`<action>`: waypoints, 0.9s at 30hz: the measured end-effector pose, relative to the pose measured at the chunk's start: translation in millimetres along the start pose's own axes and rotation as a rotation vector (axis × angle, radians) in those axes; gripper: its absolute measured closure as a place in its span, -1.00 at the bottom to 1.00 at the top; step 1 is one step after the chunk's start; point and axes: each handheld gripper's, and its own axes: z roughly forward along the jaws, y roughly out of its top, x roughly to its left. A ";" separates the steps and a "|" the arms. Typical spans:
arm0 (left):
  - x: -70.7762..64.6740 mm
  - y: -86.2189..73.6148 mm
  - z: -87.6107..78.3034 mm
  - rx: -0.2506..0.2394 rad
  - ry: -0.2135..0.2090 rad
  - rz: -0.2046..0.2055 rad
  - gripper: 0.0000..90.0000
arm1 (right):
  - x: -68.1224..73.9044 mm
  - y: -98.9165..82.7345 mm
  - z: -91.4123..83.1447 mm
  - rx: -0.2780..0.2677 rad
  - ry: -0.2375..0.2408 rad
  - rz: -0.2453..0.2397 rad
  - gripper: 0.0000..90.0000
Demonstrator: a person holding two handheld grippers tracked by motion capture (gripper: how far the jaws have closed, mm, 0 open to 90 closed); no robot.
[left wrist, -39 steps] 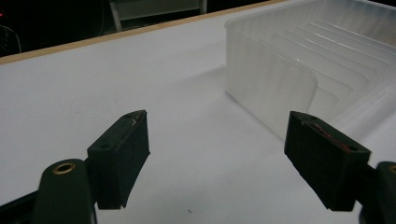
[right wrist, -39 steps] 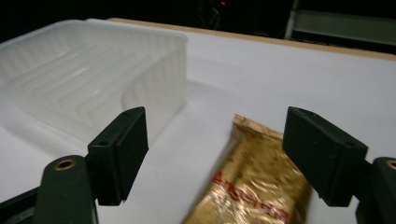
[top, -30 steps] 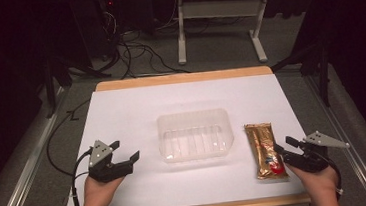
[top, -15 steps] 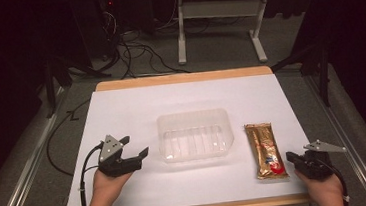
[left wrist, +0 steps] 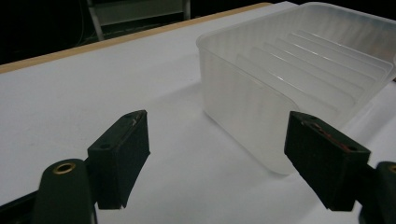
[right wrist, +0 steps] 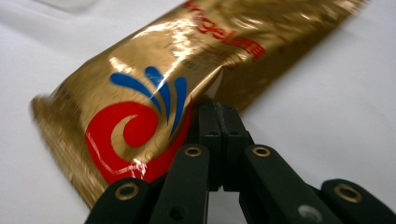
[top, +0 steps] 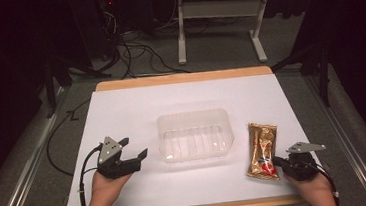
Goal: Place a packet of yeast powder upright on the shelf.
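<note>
High view, count: one clear tray (top: 195,134), one gold packet (top: 262,150), both on the white table (top: 136,107).
Tray contents: bare.
Left gripper view: left gripper (left wrist: 217,149) jaws spread, just beside tray (left wrist: 299,70).
Right gripper view: right gripper (right wrist: 219,122) pressed together, tips against packet (right wrist: 154,88) edge, nothing visibly pinched.

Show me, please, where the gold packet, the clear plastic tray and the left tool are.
gold packet (top: 262,150): high view, middle of its wrapper.
clear plastic tray (top: 193,116): high view, far rim.
left tool (top: 134,149): high view, between its tips.
</note>
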 end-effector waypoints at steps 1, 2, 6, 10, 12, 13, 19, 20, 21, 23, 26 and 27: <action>-0.1 -0.1 0.6 0.003 0.000 0.002 -0.50 | 2.9 1.0 0.3 0.000 0.013 -0.011 1.00; -0.3 -0.2 1.1 0.004 -0.001 0.003 -0.50 | 5.9 2.2 0.6 -0.001 0.026 -0.025 1.00; -0.5 -0.4 1.2 0.005 -0.002 -0.001 -0.50 | 18.1 6.8 2.8 -0.006 0.065 -0.075 1.00; -1.1 -0.5 0.2 0.003 0.000 0.002 -0.50 | 22.5 10.8 -2.2 -0.046 0.082 -0.073 1.00; -0.7 -0.4 -1.7 0.000 0.005 0.003 -0.50 | 18.8 12.0 -7.6 -0.091 0.077 -0.045 1.00; -0.5 -0.5 -2.7 -0.003 0.010 0.002 -0.50 | 14.7 12.7 -10.0 -0.118 0.066 -0.021 1.00; 5.9 -5.3 -16.8 -0.007 0.046 -0.006 -0.50 | -14.3 28.9 -6.3 -0.224 -0.040 0.108 1.00; 6.9 -6.9 -20.7 -0.015 0.052 -0.015 -0.50 | -17.9 32.4 -4.2 -0.233 -0.063 0.111 1.00; 8.2 -8.8 -25.3 -0.016 0.058 -0.020 -0.50 | -22.6 36.8 -1.4 -0.241 -0.096 0.114 1.00; 10.2 -13.1 -32.6 -0.013 0.071 -0.025 -0.49 | -31.0 45.6 6.1 -0.239 -0.143 0.119 1.00; 13.1 -18.2 -40.5 -0.006 0.095 -0.035 -0.48 | -45.6 56.8 23.8 -0.188 -0.163 0.119 1.00; 13.5 -20.3 -42.6 -0.003 0.101 -0.043 -0.48 | -51.2 59.8 29.5 -0.175 -0.170 0.125 1.00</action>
